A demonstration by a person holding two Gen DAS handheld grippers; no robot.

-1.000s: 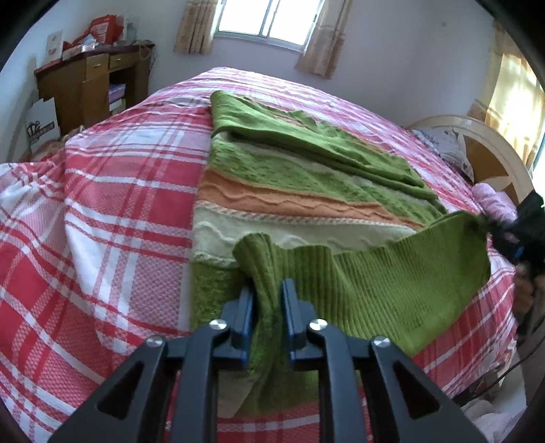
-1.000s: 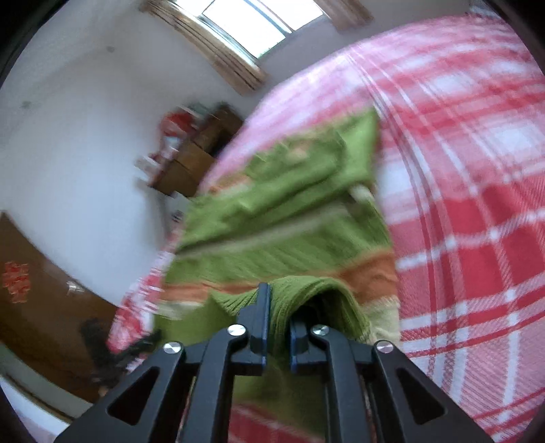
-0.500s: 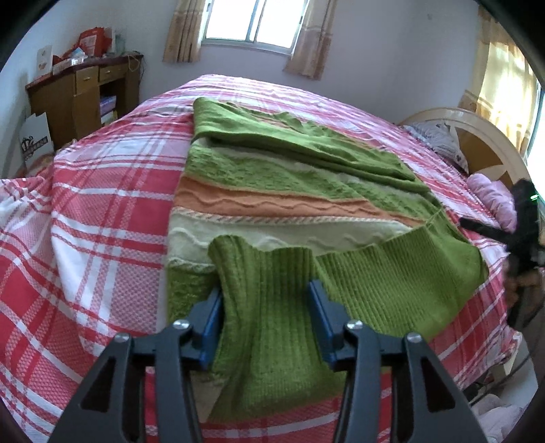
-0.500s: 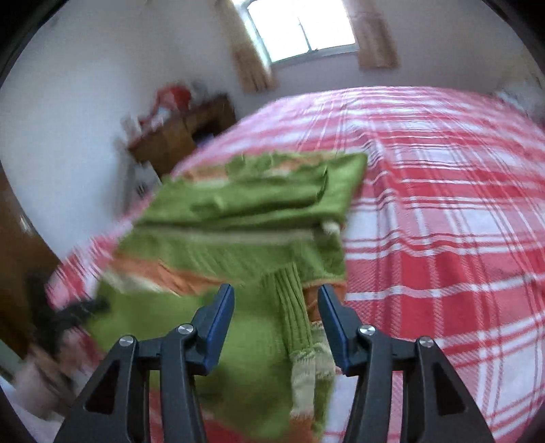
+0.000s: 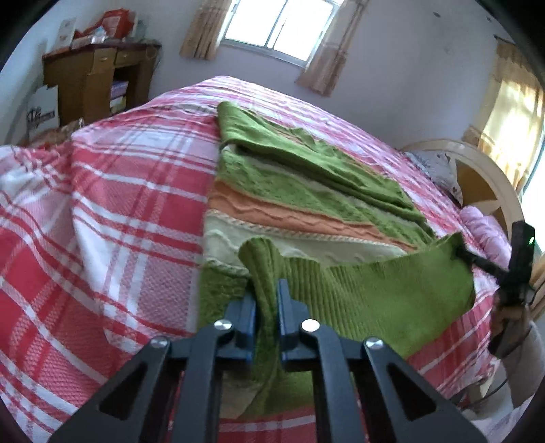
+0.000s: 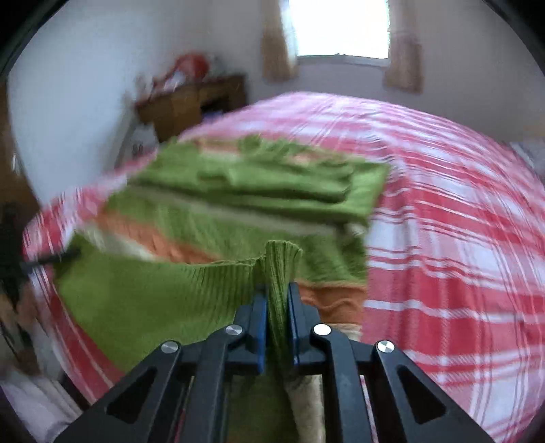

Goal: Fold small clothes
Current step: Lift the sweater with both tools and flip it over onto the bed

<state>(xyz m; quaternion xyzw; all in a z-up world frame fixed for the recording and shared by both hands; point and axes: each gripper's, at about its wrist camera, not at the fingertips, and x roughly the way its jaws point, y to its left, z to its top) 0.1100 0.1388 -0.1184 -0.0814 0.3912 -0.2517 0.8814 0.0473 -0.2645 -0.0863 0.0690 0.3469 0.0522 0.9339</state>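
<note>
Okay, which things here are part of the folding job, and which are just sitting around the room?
Part of the job:
sweater
left tool, shut on its ribbed hem
right tool, shut on the hem too
bed it lies on

Just lying about:
wooden desk
pillow
curtains

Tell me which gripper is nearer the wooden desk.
Left. The left gripper holds the sweater hem's desk-side corner; the right gripper holds the far corner from the wooden desk.

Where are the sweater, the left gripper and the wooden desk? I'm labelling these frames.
sweater (image 5: 306,204): left wrist view, on its orange stripe.
left gripper (image 5: 266,300): left wrist view, between the fingertips, shut on the sweater's ribbed hem.
wooden desk (image 5: 92,78): left wrist view, on its front.
</note>
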